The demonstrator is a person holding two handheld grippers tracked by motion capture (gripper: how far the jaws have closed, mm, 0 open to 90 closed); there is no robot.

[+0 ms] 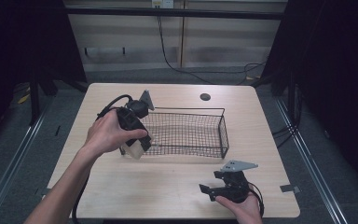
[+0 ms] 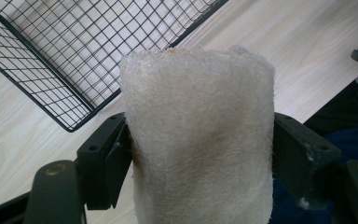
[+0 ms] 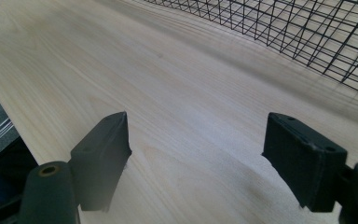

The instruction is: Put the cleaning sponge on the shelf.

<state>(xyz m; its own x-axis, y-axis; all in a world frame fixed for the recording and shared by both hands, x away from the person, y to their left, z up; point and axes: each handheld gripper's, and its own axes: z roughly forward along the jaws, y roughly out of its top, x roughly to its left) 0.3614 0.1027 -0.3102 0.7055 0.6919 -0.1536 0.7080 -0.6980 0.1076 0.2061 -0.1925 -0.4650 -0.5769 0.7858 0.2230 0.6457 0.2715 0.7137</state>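
A cream, fuzzy rolled cloth sits upright between the jaws of my left gripper, which is shut on it. From above, that left gripper holds the roll at the near left corner of a black wire basket, just above the table. The basket's mesh lies beyond the roll. Near the table's front edge, my right gripper rests low and open, its jaws wide apart over bare wood with nothing between them.
The light wooden table has a round cable hole at the back. The wire basket's side runs past the right gripper. Dark curtains stand on both sides, and cables trail on the floor behind.
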